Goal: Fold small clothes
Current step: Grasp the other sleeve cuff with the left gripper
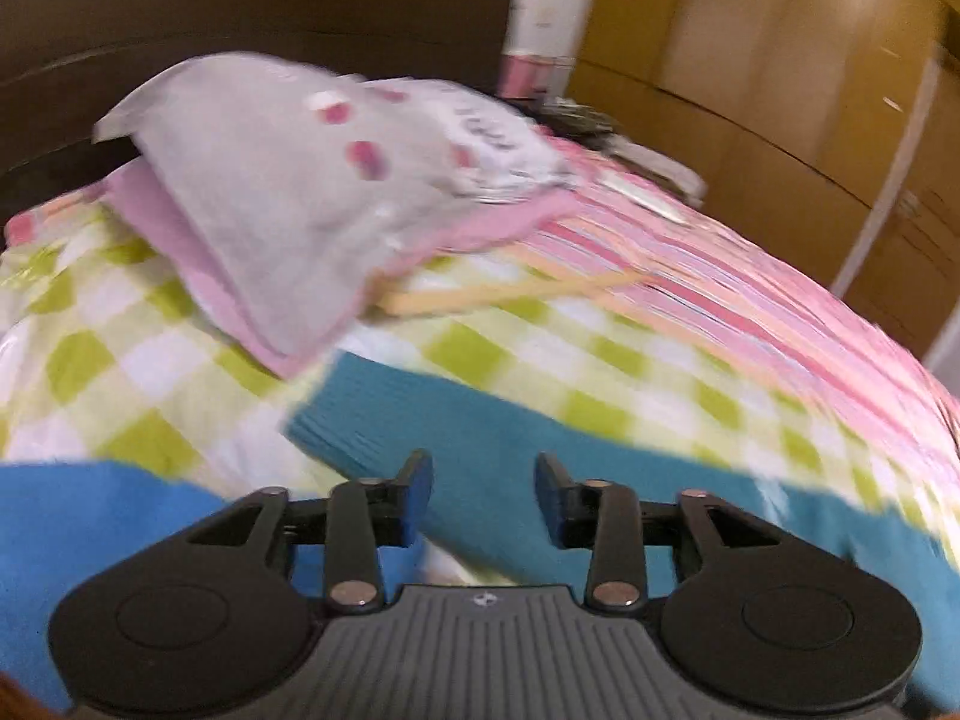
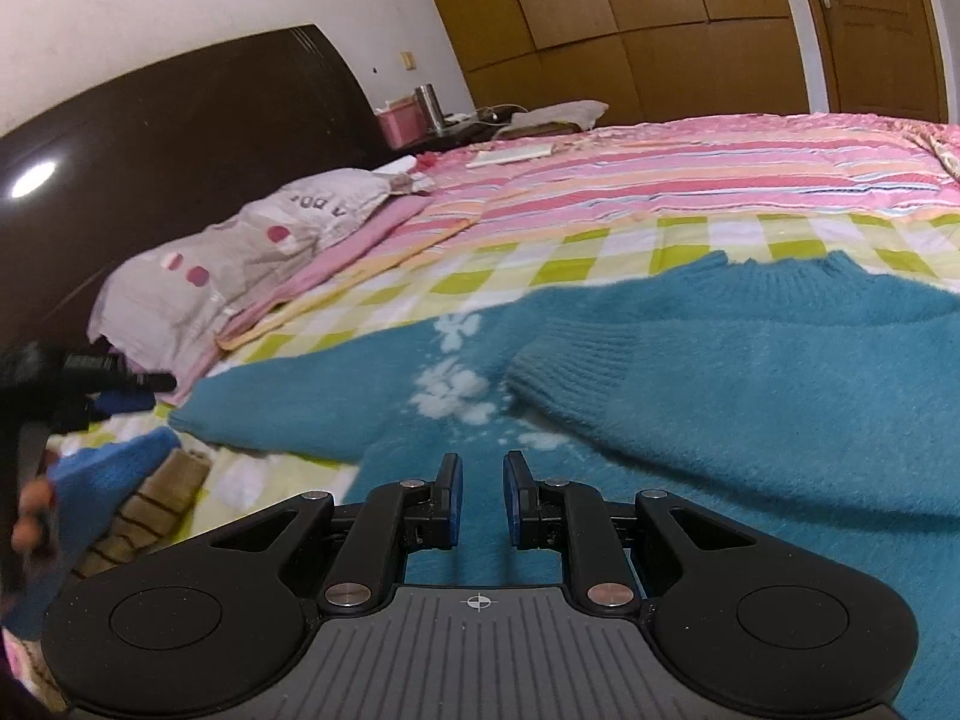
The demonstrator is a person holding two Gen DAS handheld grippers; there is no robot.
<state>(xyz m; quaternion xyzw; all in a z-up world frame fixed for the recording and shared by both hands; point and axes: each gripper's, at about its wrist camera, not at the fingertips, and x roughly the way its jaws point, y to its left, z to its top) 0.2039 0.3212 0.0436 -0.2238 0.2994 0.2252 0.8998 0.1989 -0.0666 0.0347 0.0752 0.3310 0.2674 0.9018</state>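
Observation:
A teal knit sweater (image 2: 750, 396) with white flower marks lies spread on the bed; one sleeve is folded across its body. My right gripper (image 2: 478, 483) is open and empty, just above the sweater's lower part. My left gripper (image 1: 483, 486) is open and empty over the sweater's edge (image 1: 480, 414) in the blurred left wrist view. A brighter blue garment (image 1: 90, 516) lies at the lower left there. It also shows in the right wrist view (image 2: 102, 474), next to the left gripper (image 2: 129, 384).
The bed has a green-checked and pink-striped cover (image 2: 690, 192). A grey pillow (image 2: 240, 252) on a pink one lies by the dark headboard (image 2: 180, 132). A brown striped cloth (image 2: 162, 492) lies at the left. Wooden wardrobes (image 2: 660, 18) stand behind the bed.

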